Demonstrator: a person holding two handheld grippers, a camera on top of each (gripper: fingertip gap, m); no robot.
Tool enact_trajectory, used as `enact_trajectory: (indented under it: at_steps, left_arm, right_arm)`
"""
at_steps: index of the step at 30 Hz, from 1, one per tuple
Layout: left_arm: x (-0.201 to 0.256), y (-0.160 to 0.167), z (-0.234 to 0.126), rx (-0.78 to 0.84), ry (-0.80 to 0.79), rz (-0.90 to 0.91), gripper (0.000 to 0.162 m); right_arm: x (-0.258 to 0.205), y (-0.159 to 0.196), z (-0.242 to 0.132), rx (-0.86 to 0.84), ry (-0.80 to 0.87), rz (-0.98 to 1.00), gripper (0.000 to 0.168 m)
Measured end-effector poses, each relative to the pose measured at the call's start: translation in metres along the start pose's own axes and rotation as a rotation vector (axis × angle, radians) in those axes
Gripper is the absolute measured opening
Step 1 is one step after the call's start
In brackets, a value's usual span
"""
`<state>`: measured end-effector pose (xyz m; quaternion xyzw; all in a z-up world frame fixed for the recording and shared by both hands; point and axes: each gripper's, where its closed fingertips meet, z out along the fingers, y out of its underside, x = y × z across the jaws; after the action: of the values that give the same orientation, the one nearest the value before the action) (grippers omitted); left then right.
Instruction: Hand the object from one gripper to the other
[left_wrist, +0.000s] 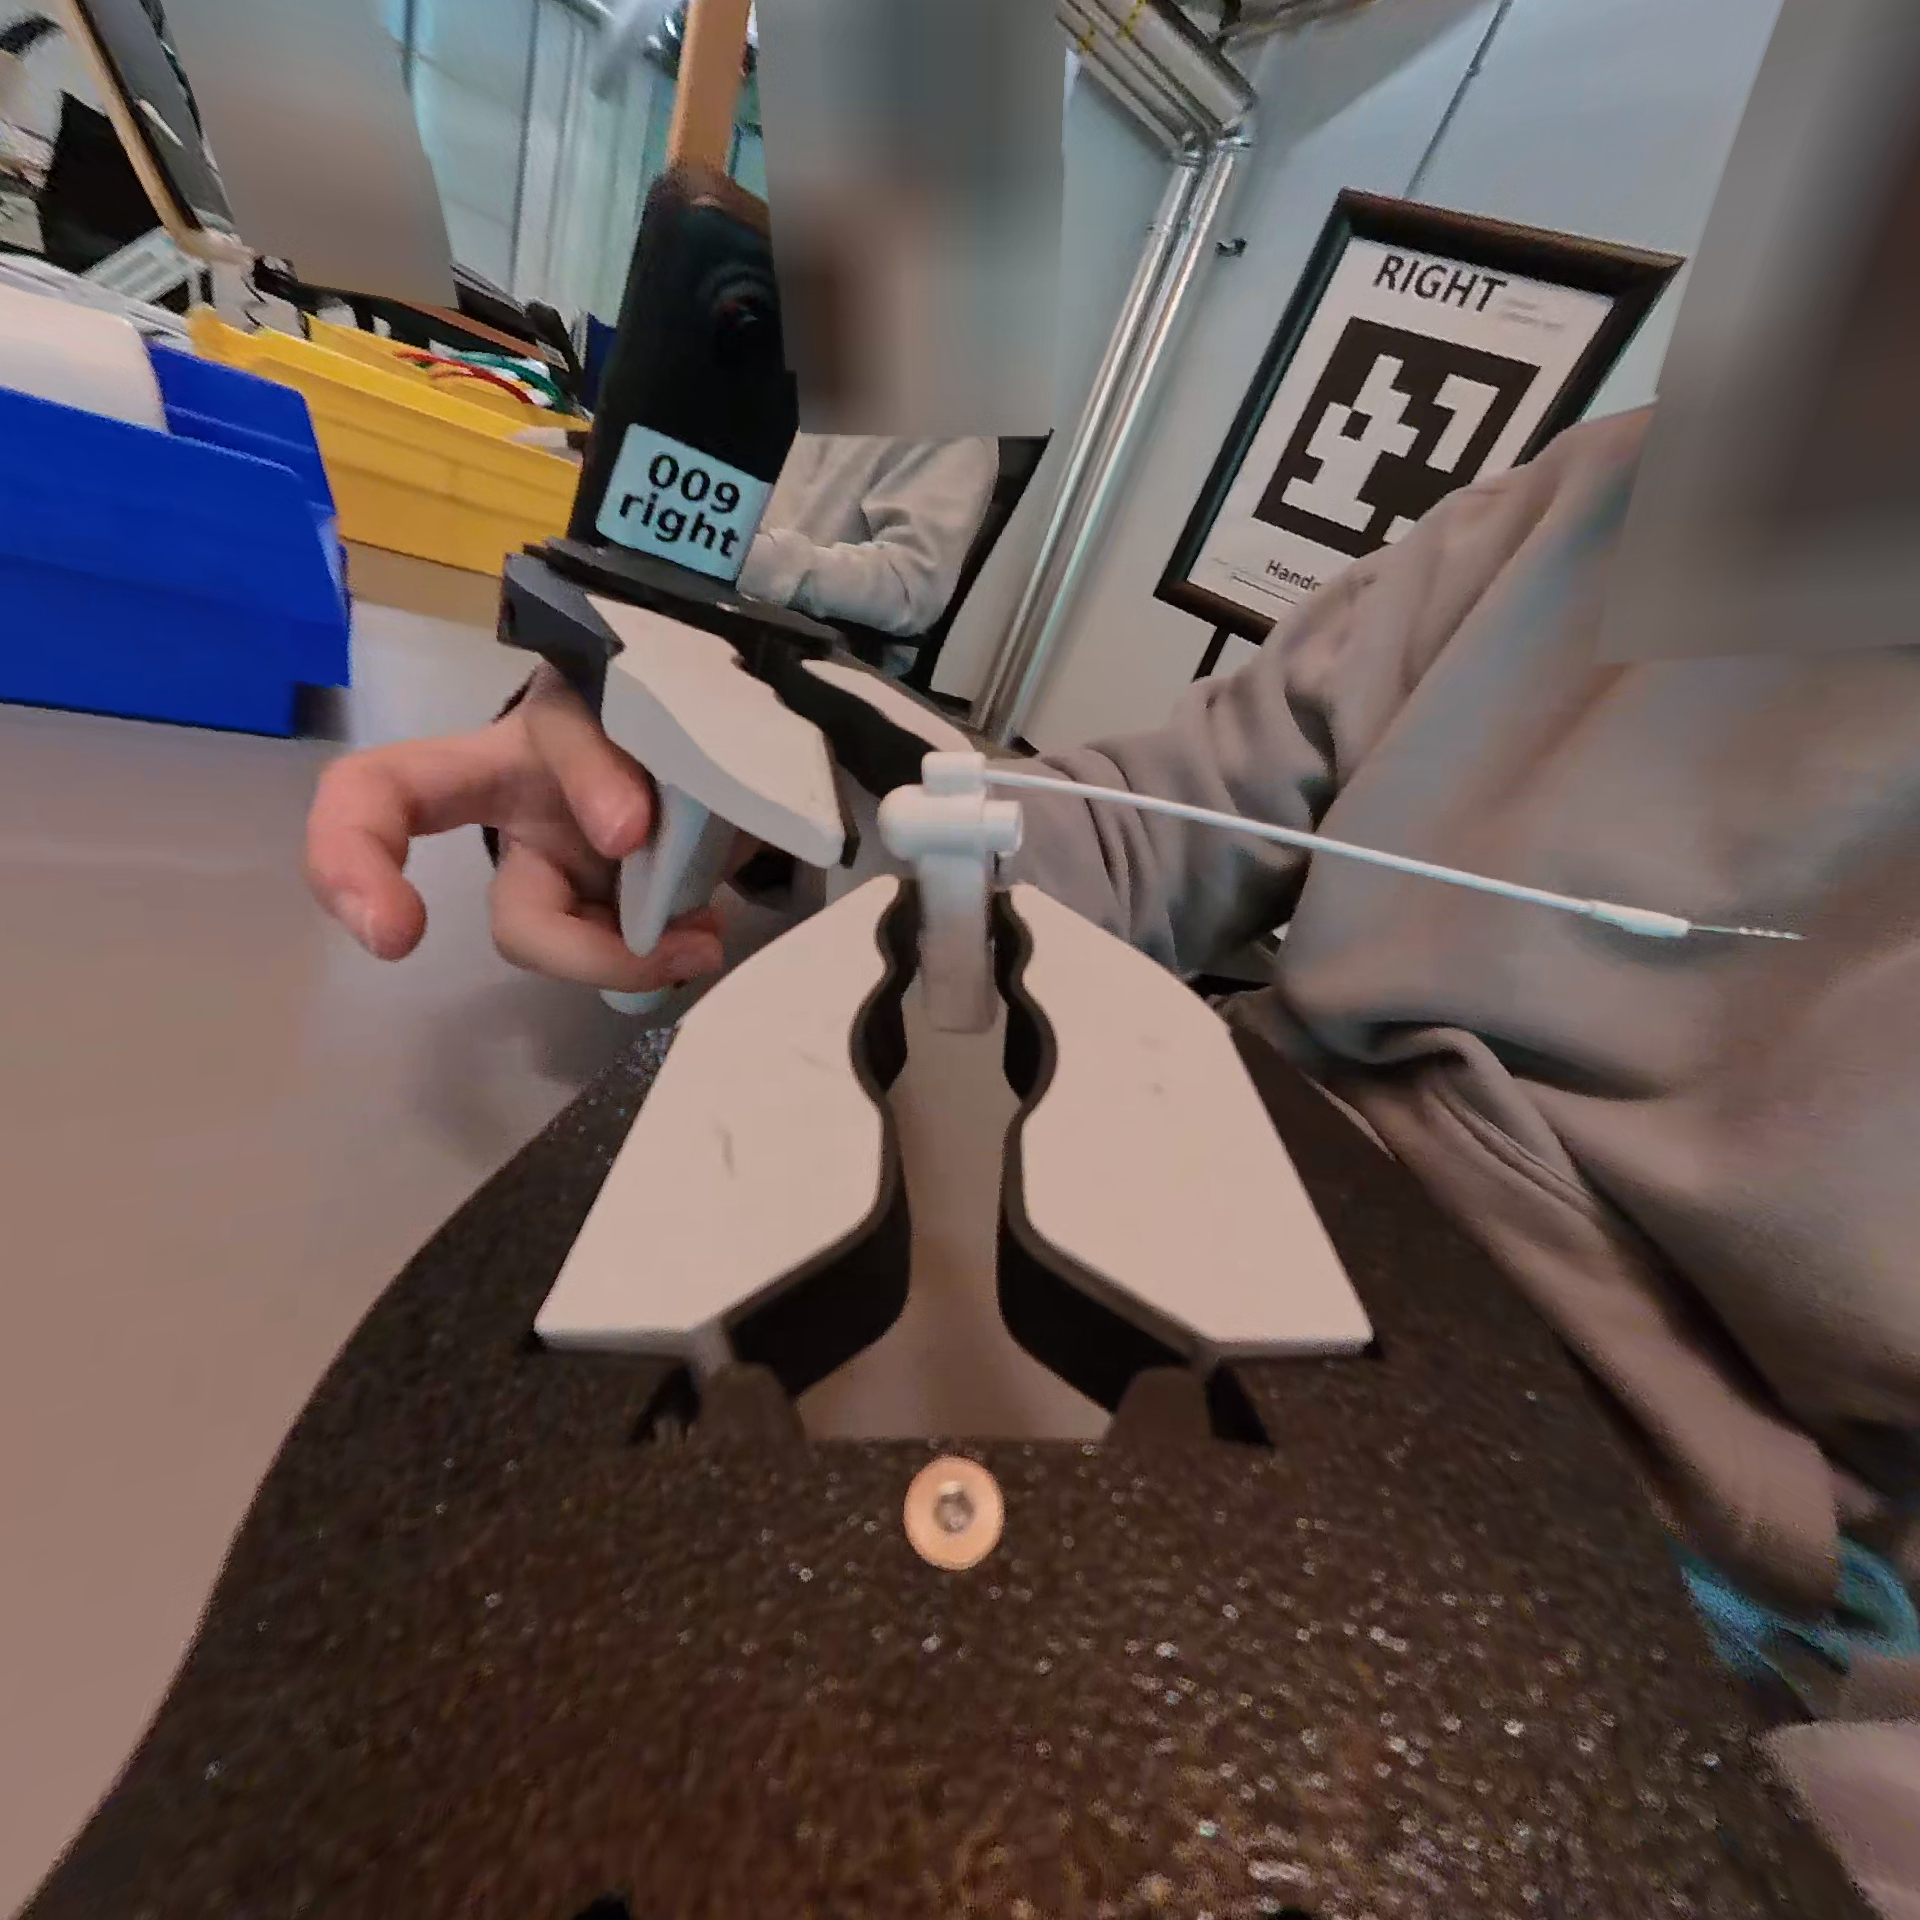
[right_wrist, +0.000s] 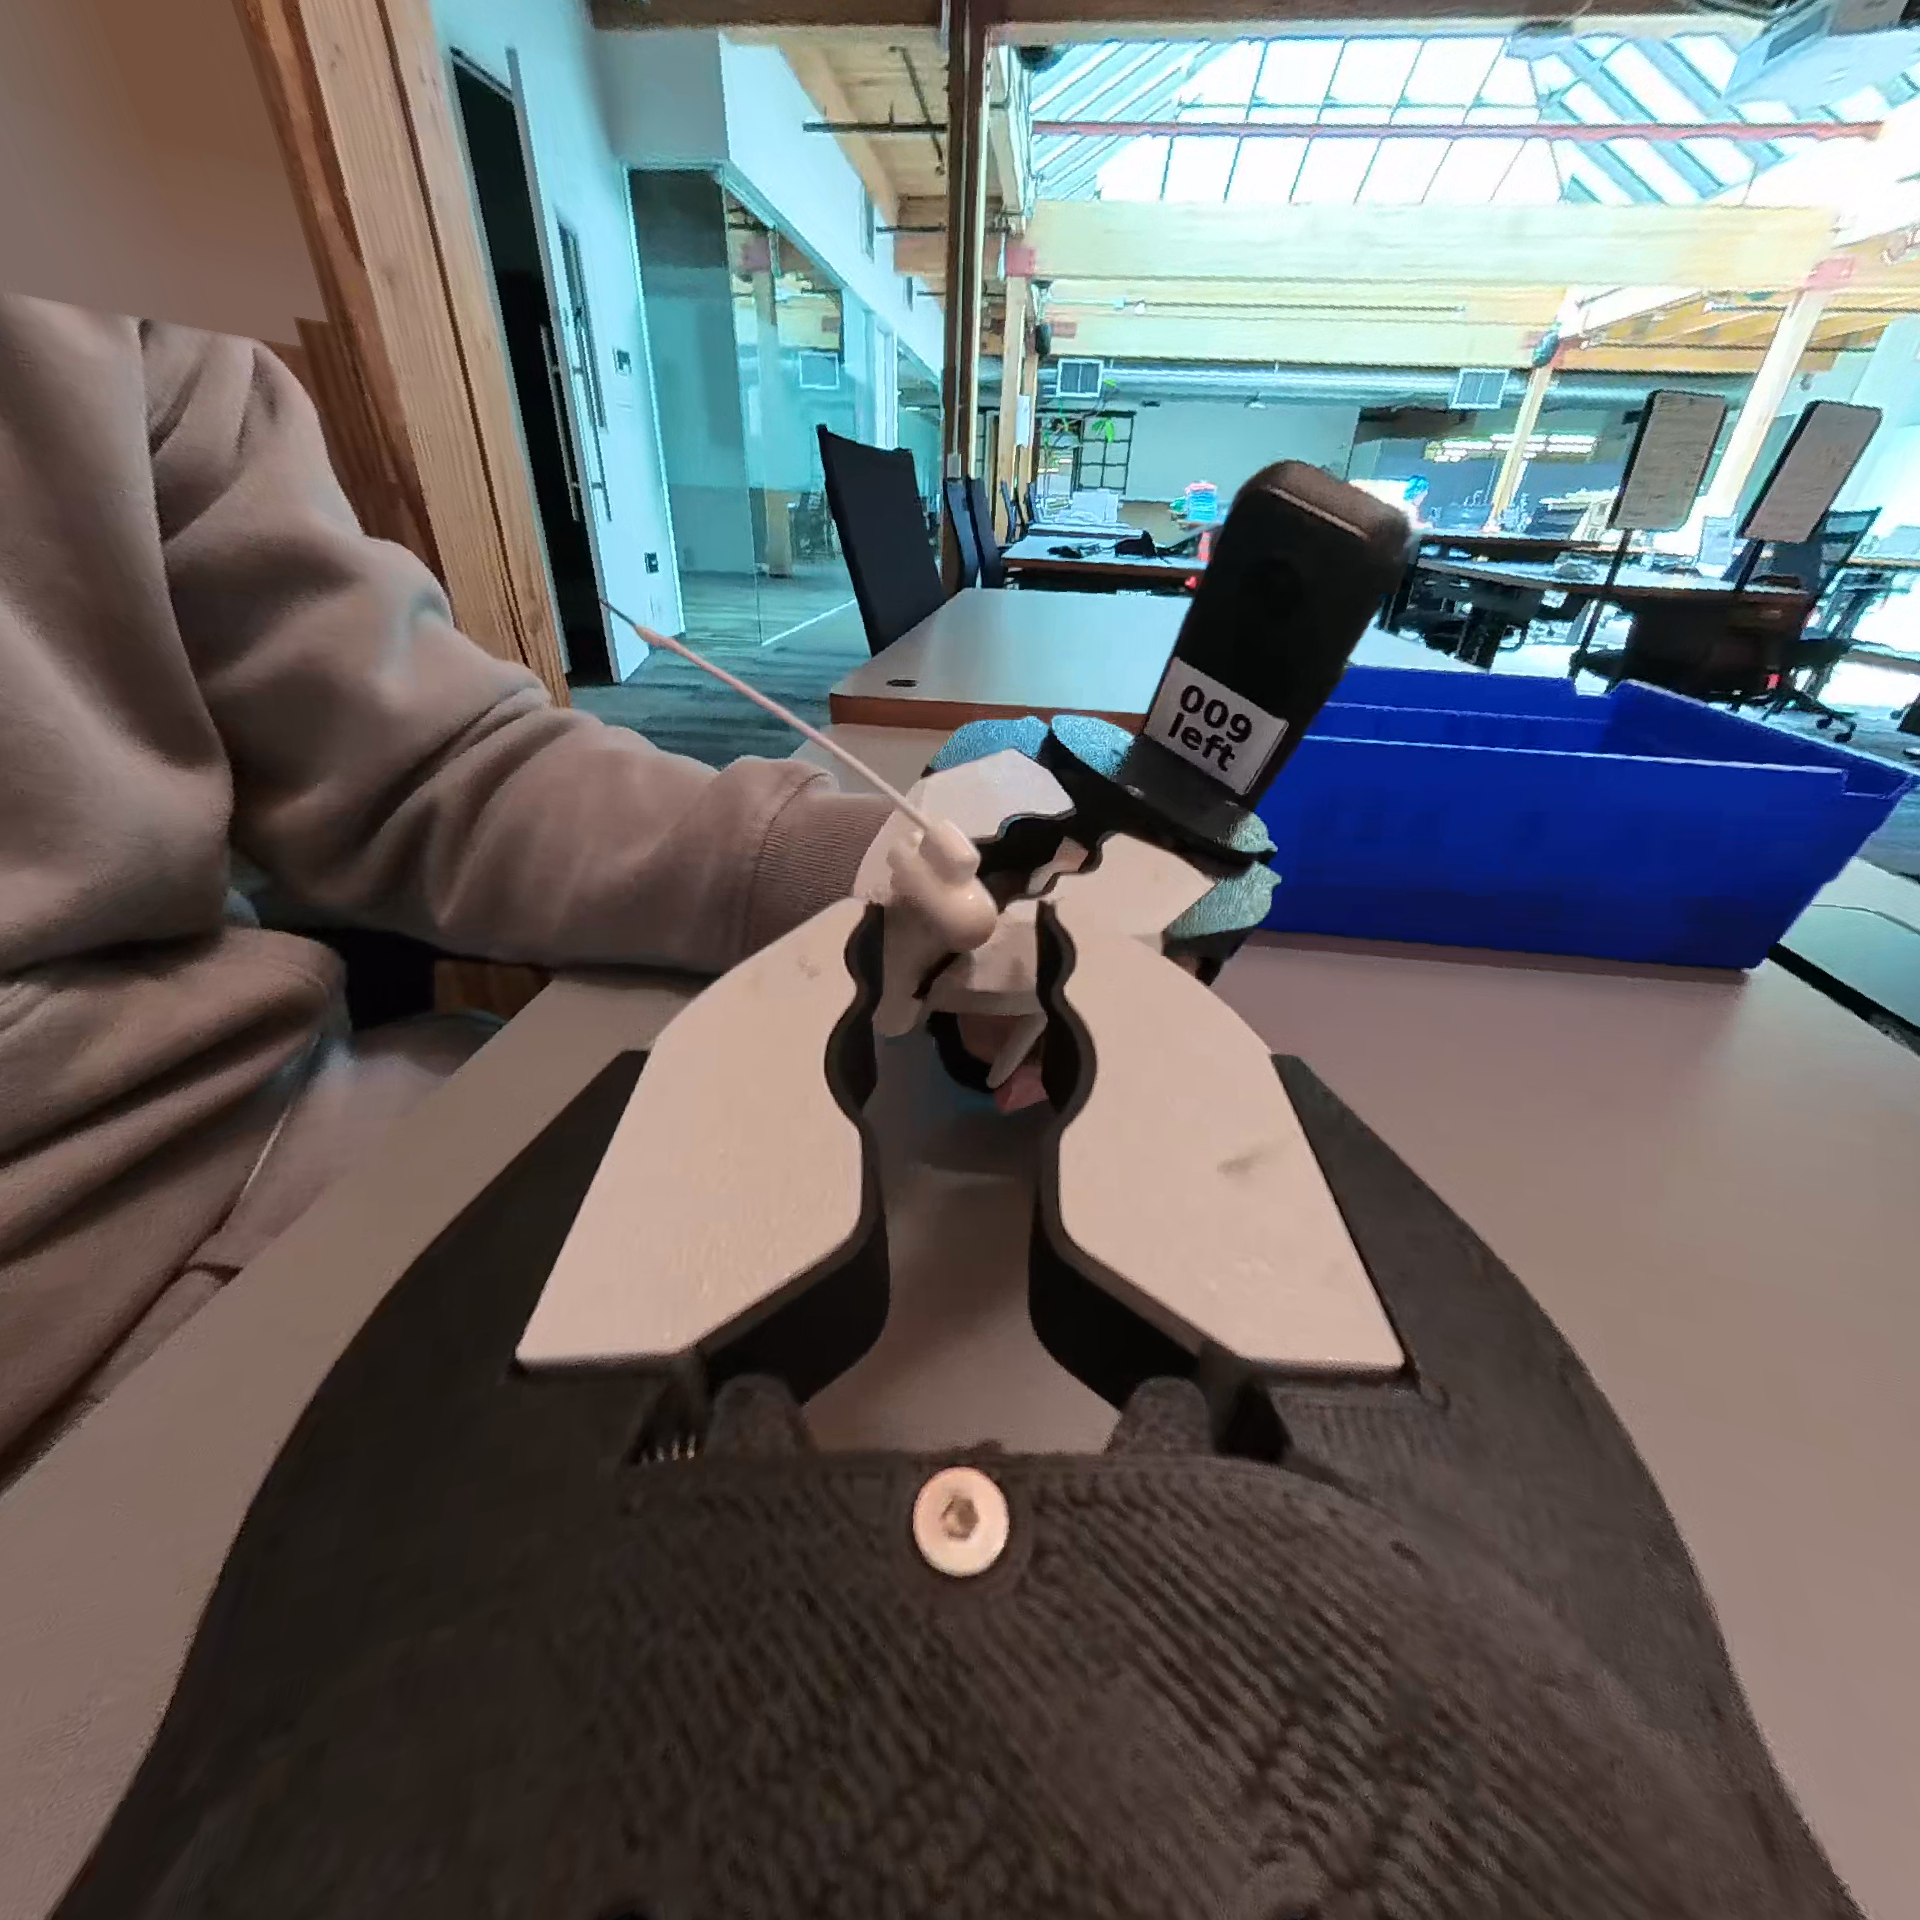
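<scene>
Left tongs (left_wrist: 951, 914) clamp the white probe-like object (left_wrist: 951, 831) by its stem above the desk (left_wrist: 208, 1039), exposing its head; right tongs (right_wrist: 956, 935), seemingly parted, flank it to receive.

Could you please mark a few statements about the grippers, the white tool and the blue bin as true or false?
1. The left gripper is clamped on the stem of the white plastic tool with a T-shaped head. True.
2. The tool's thin white rod points toward the blue plastic bin. False: it points toward the person's grey sleeve, away from the bin.
3. The tool lies flat on the grey table. False: it is held up above it.
4. The right gripper is open, its jaws on either side of the tool. True.
</scene>
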<state>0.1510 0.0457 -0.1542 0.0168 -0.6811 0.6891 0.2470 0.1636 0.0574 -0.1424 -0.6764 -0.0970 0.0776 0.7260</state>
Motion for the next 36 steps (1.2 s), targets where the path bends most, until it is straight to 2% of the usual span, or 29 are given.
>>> enact_trajectory:
  at_steps: [7,10,12,13,16,18,20,22,27,29,30,33,35,36]
  left_arm:
    - [0.010,0.013,0.006,-0.075,0.078,-0.034,0.014]
    - [0.001,0.003,0.002,-0.003,0.008,0.020,0.014]
    - [-0.022,-0.015,-0.008,0.099,-0.193,0.100,0.016]
    - [-0.039,-0.022,-0.017,0.127,-0.338,0.163,0.023]
    - [-0.068,-0.034,-0.042,0.090,-0.724,0.433,0.033]
    - [-0.071,-0.039,-0.043,0.050,-0.848,0.565,0.033]
    - [-0.077,-0.043,-0.042,0.007,-0.971,0.660,0.034]
    - [-0.082,-0.044,-0.044,-0.068,-1.095,0.774,0.035]
    - [-0.093,-0.033,-0.036,-0.271,-1.222,0.973,0.036]
    - [-0.094,-0.038,-0.040,-0.286,-1.298,1.006,0.029]
    - [-0.094,-0.038,-0.041,-0.289,-1.308,1.011,0.016]
    - [-0.093,-0.043,-0.047,-0.262,-1.330,0.983,0.014]
    - [-0.091,-0.044,-0.047,-0.222,-1.291,0.952,0.013]
    - [-0.089,-0.045,-0.046,-0.191,-1.257,0.922,0.013]
  right_arm:
    - [-0.018,0.006,0.002,-0.071,-0.108,-0.054,0.017]
    - [-0.005,-0.003,-0.001,-0.046,-0.012,-0.080,0.016]
    - [0.024,-0.012,-0.009,-0.013,0.172,-0.076,0.014]
    - [0.041,-0.016,-0.015,0.011,0.290,-0.062,0.014]
    - [0.074,-0.024,-0.035,0.100,0.528,0.015,0.013]
    - [0.090,-0.020,-0.044,0.108,0.669,0.054,0.013]
    - [0.096,-0.015,-0.045,0.111,0.740,0.093,0.013]
    - [0.096,-0.012,-0.041,0.144,0.743,0.151,0.013]
    - [0.096,-0.010,-0.037,0.265,0.731,0.285,0.013]
    - [0.094,-0.012,-0.034,0.286,0.704,0.292,0.013]
    - [0.094,-0.012,-0.034,0.283,0.708,0.284,0.013]
    - [0.091,-0.015,-0.032,0.276,0.677,0.245,0.013]
    - [0.086,-0.018,-0.030,0.262,0.615,0.187,0.014]
    - [0.084,-0.019,-0.031,0.259,0.592,0.172,0.025]
